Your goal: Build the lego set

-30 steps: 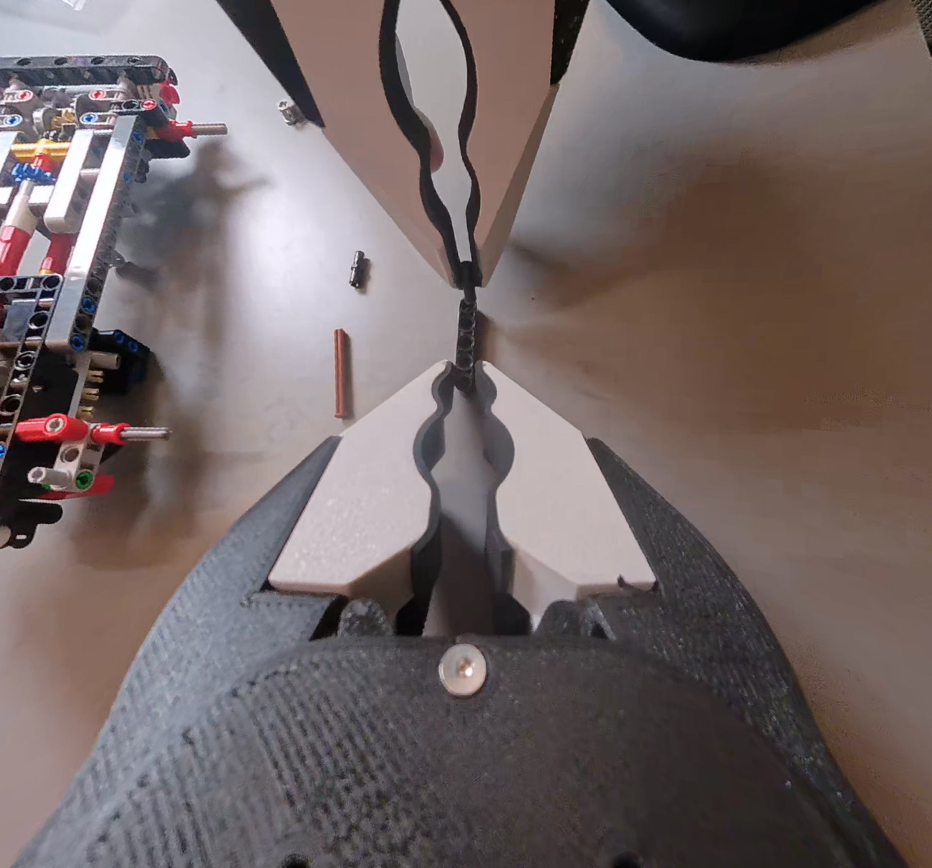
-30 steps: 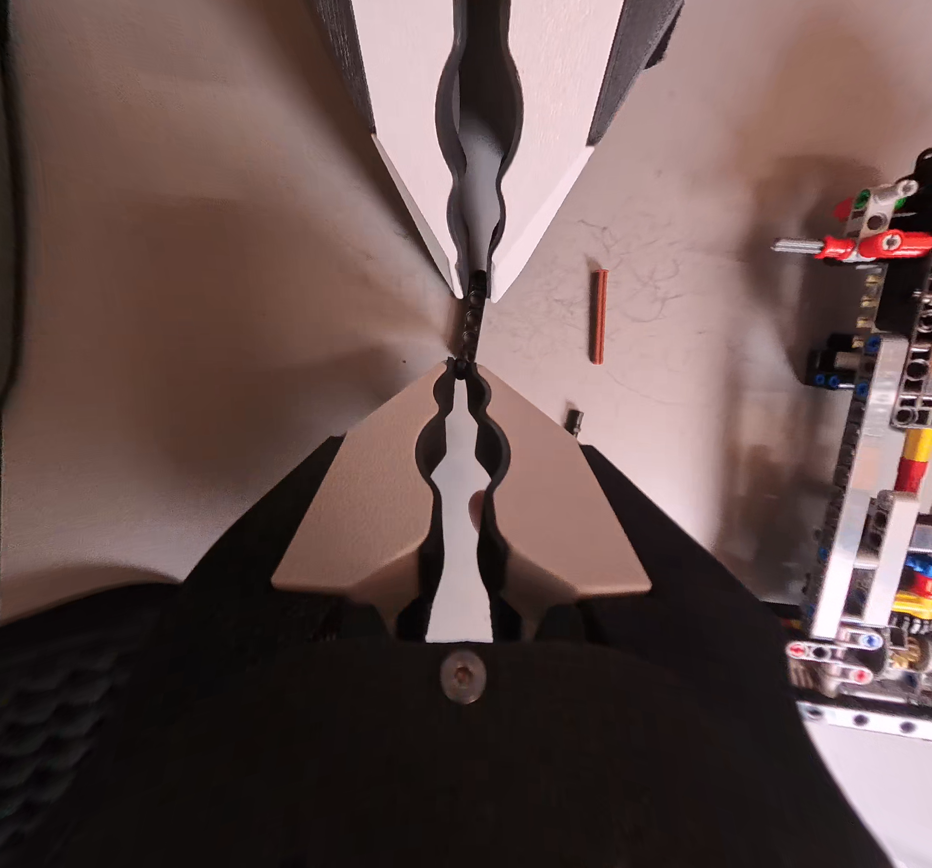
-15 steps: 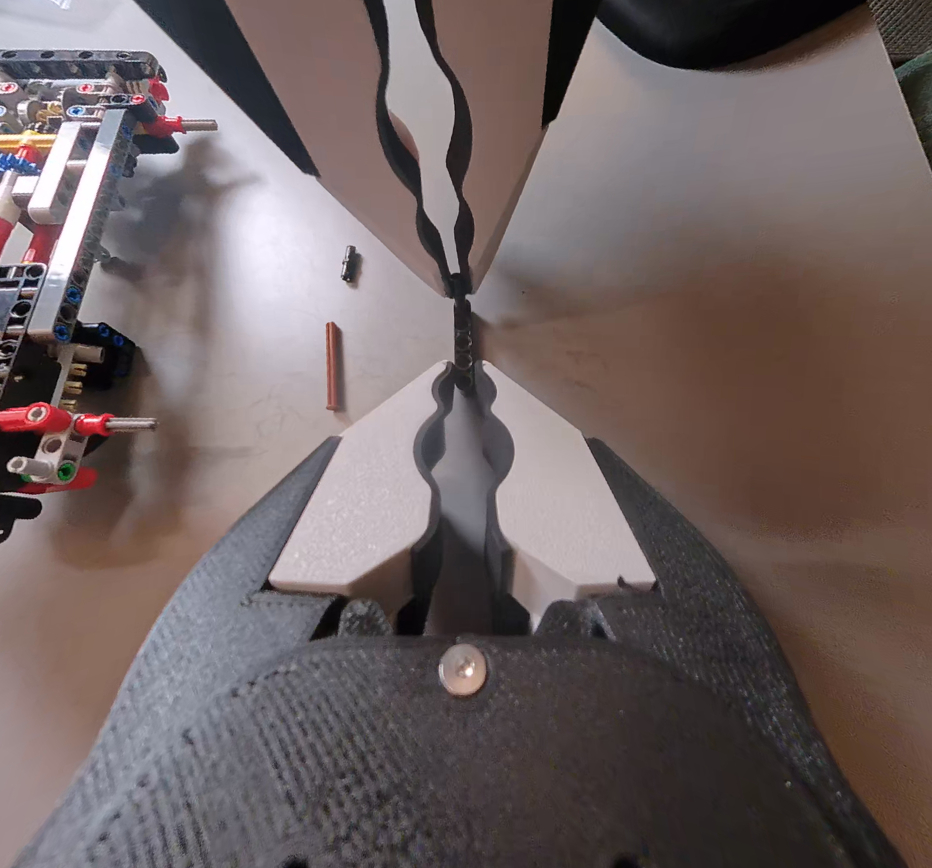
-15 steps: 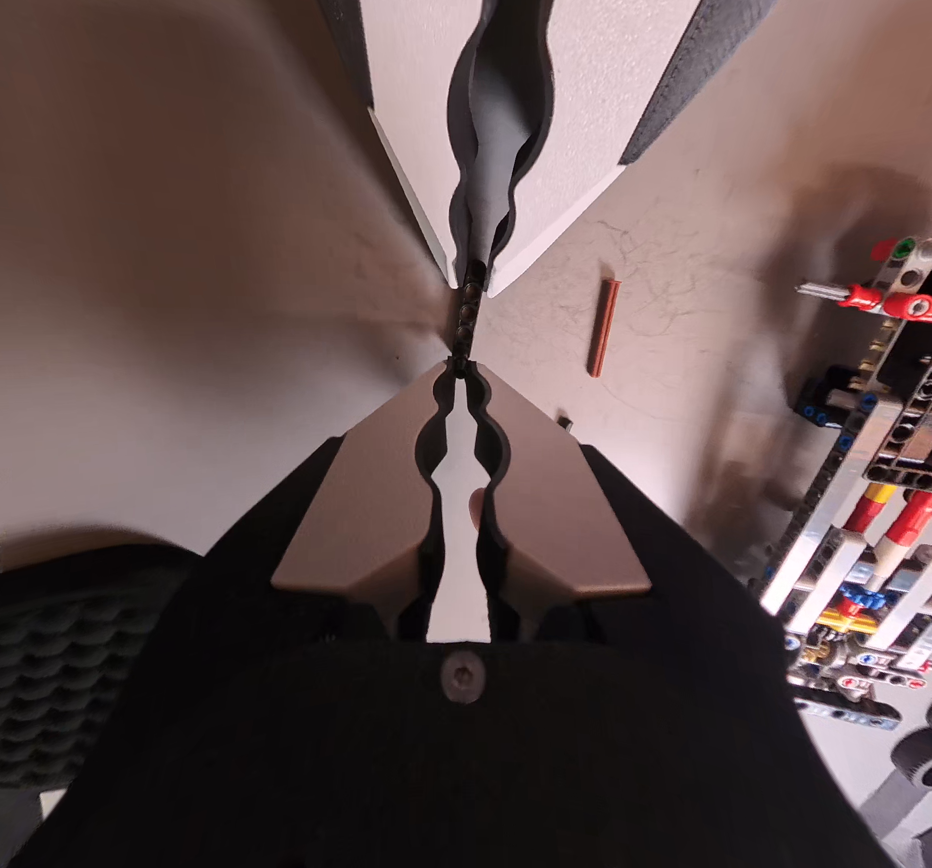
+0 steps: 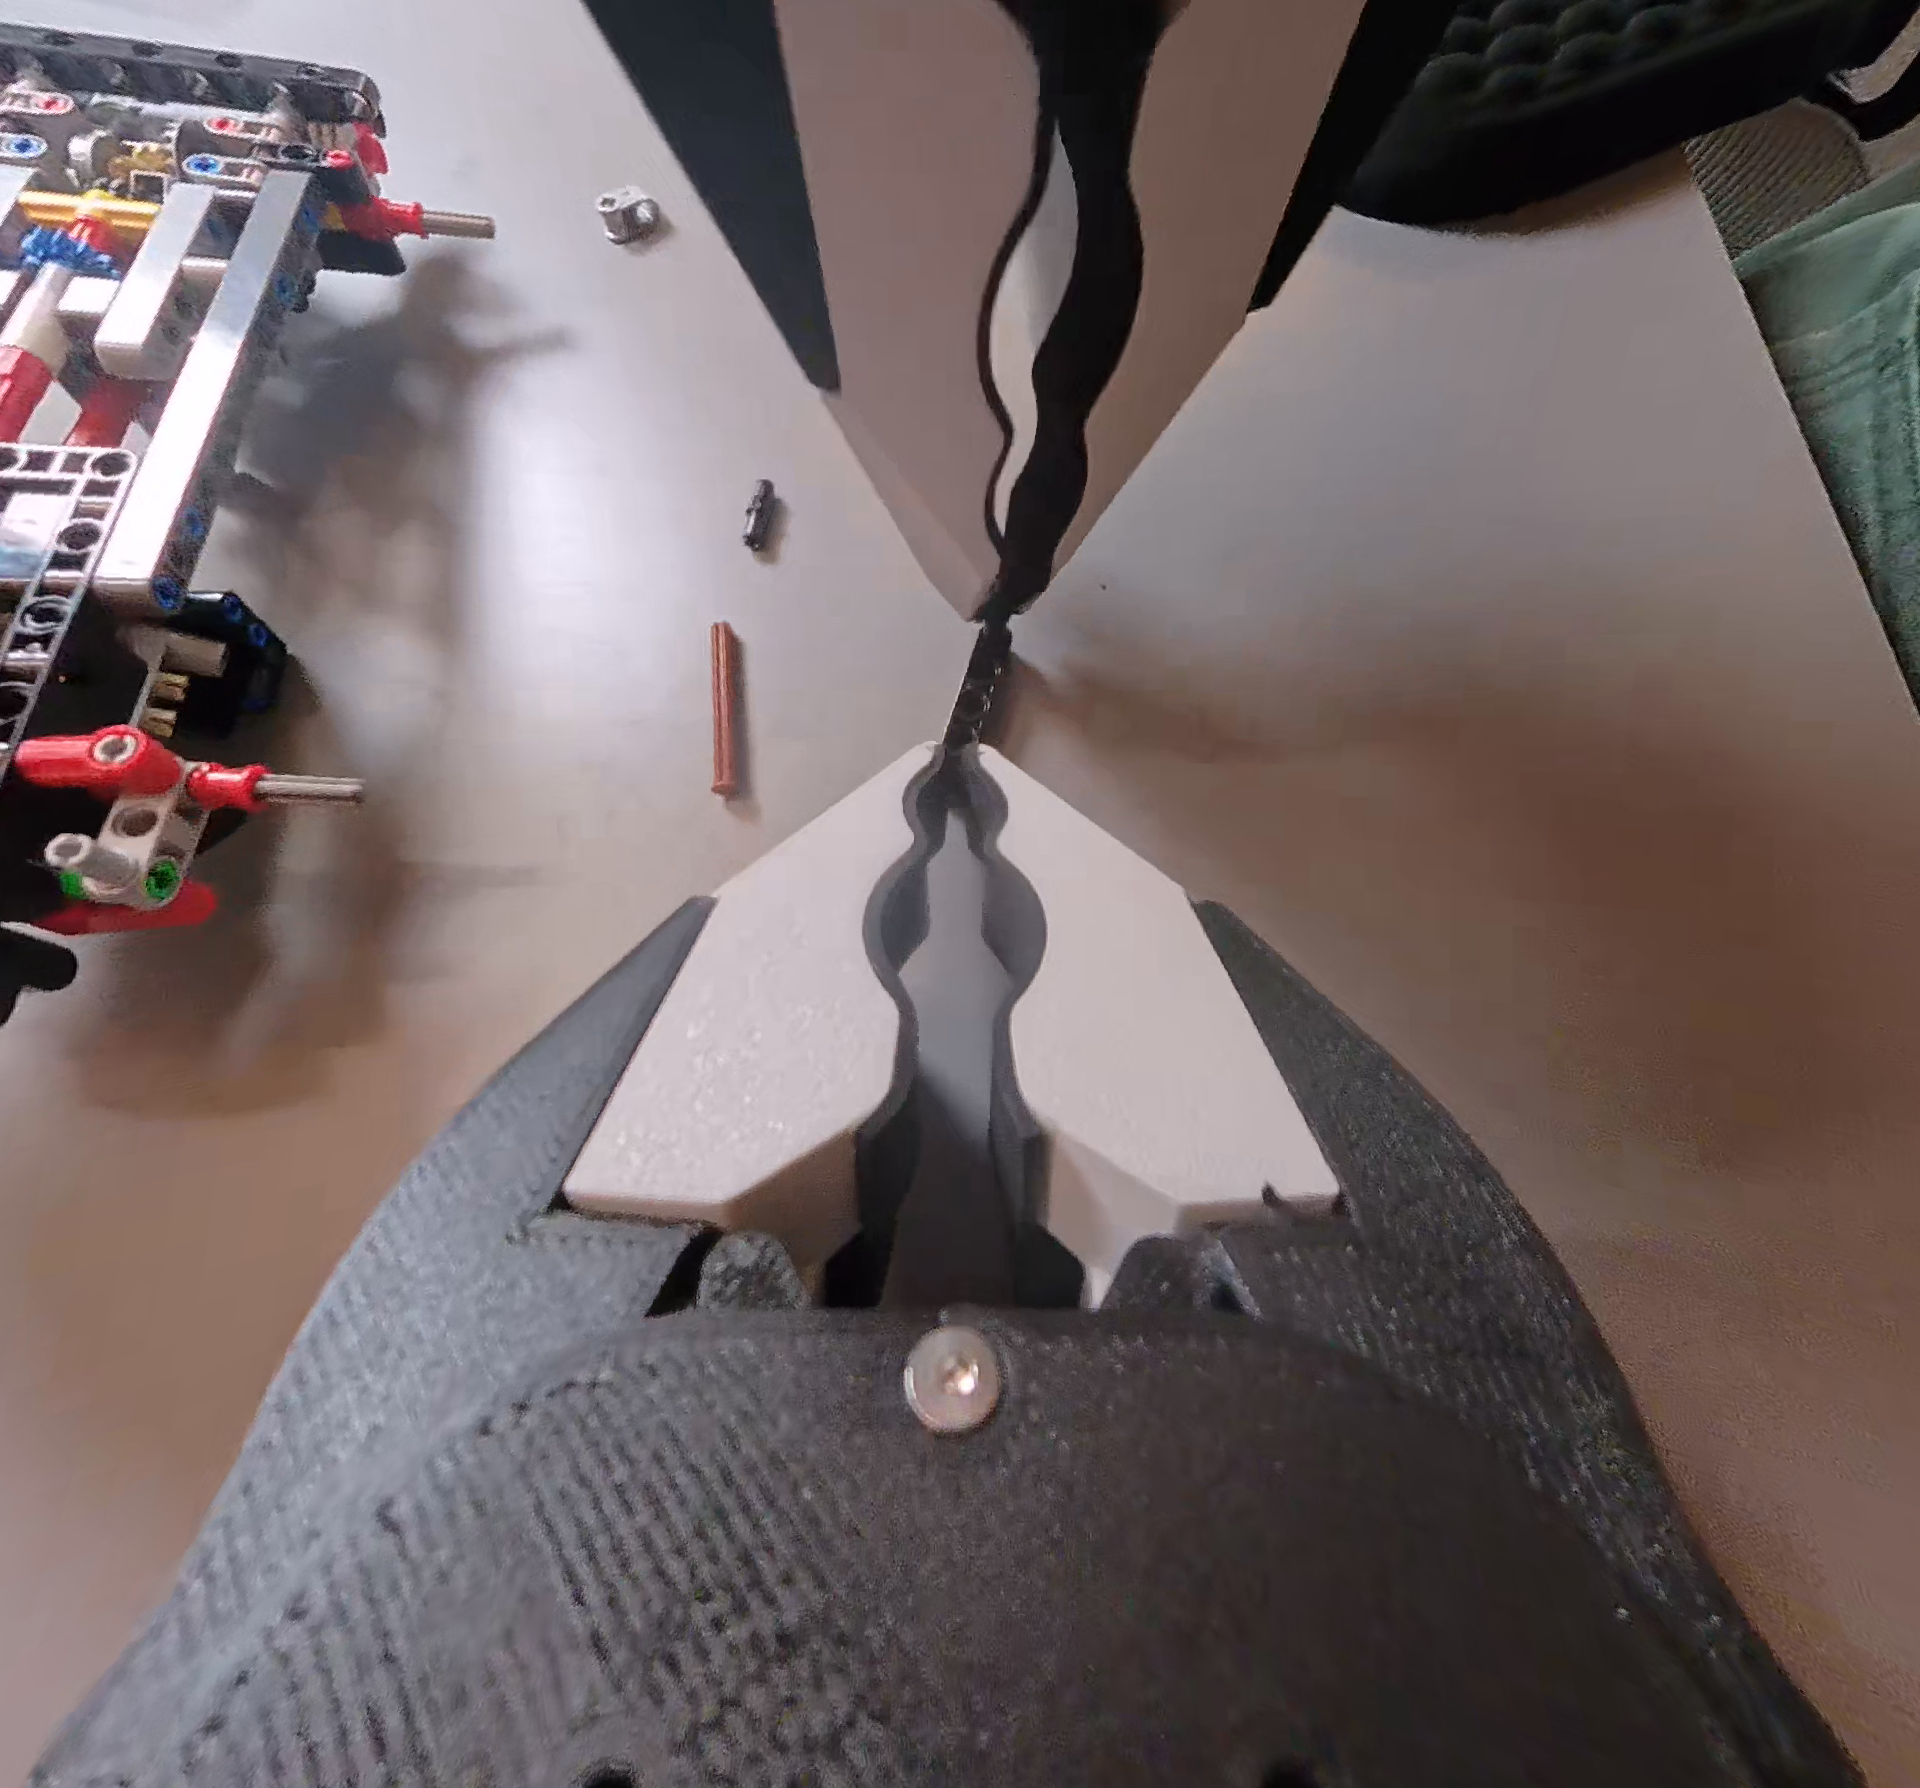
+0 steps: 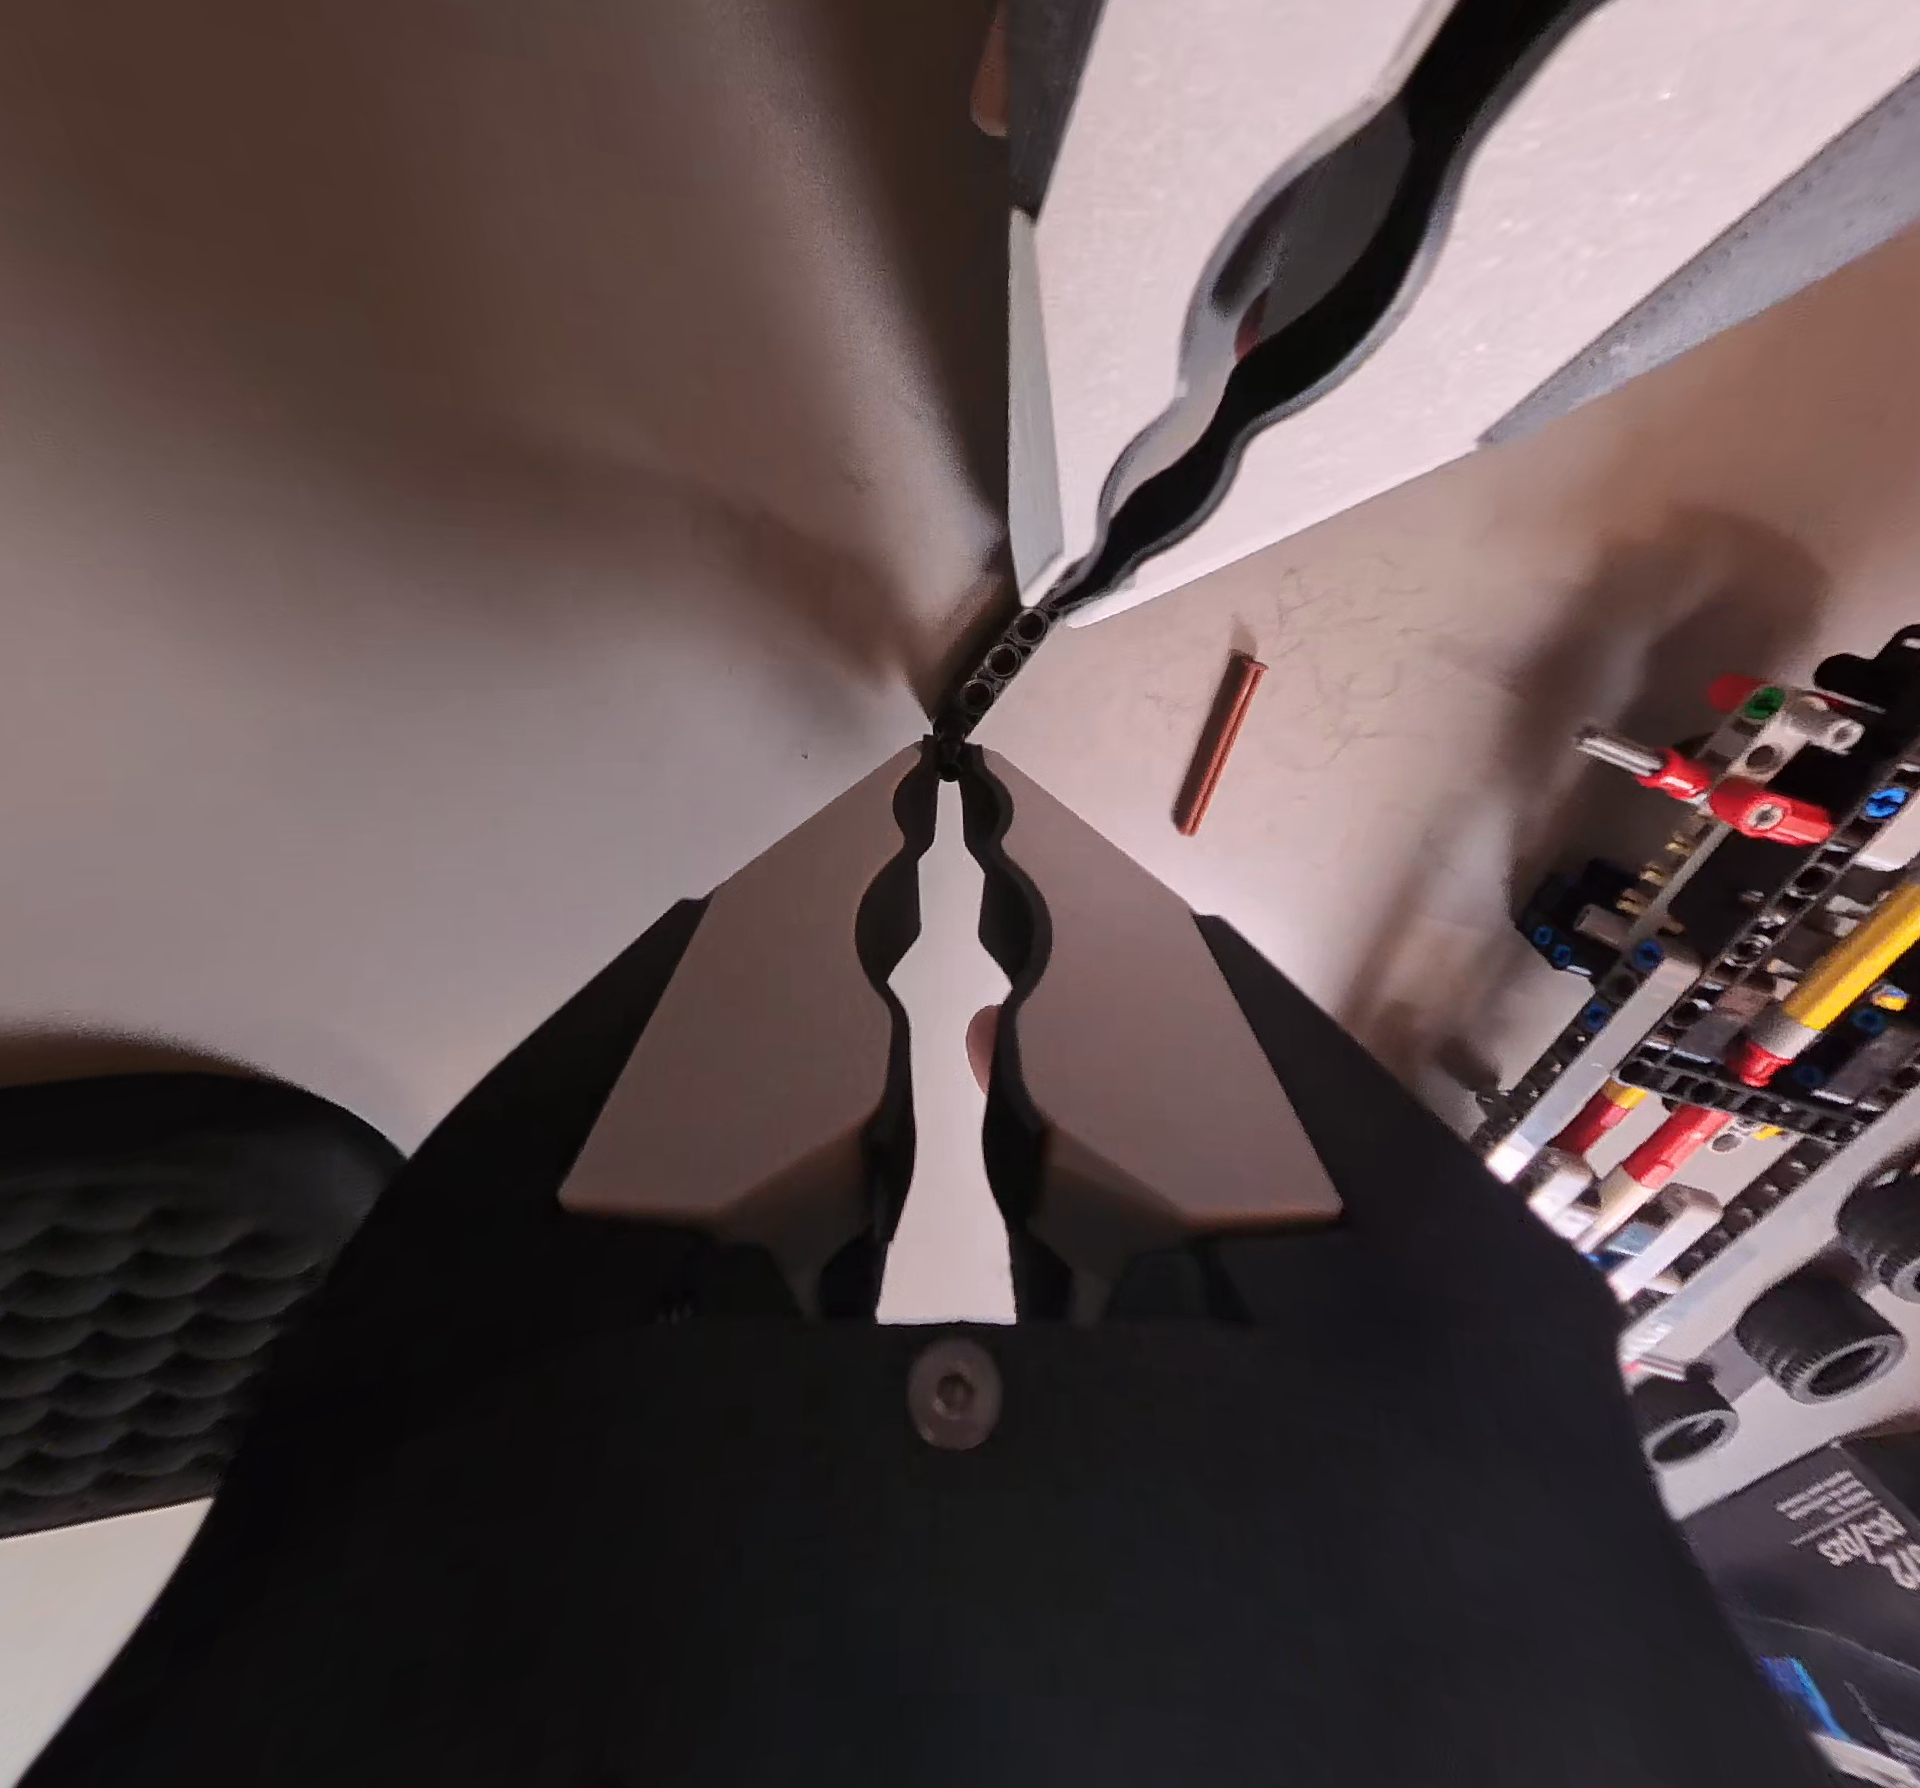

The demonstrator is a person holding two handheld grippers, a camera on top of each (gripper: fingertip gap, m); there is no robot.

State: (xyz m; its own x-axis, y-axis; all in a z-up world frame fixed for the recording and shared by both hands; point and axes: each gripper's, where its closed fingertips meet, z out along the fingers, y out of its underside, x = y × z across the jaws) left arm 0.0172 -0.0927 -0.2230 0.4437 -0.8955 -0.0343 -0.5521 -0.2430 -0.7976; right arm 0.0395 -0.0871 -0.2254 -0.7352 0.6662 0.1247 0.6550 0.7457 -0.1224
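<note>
A short black beam with round holes (image 5: 977,689) is held between both grippers above the beige table. My left gripper (image 5: 951,767) is shut on its near end. My right gripper (image 6: 948,759) is shut on the other end, and the beam (image 6: 997,668) runs up to the left gripper's tips (image 6: 1060,600). In the left wrist view the right gripper (image 5: 1003,595) comes in from the top. The half-built model (image 5: 114,450) lies at the left; it also shows in the right wrist view (image 6: 1756,969) at the right.
A brown axle (image 5: 725,720) and a small black pin (image 5: 762,512) lie on the table left of the grippers. A small grey connector (image 5: 628,213) lies farther back. A dark booklet (image 6: 1849,1572) and black wheels (image 6: 1818,1333) sit by the model. A black textured cushion (image 5: 1621,24) is beyond the table edge. The tips of both grippers are at nearly the same place. Left tips and right tips are each some 5 centimeters from the brown axle (image 5: 725,720). Seen from the right wrist view (image 6: 1219,735) as well.
Both grippers keep hold of the beam. The right gripper has tilted and rolled, so the beam now shows its holes sideways in the right wrist view and the model has swung lower.
</note>
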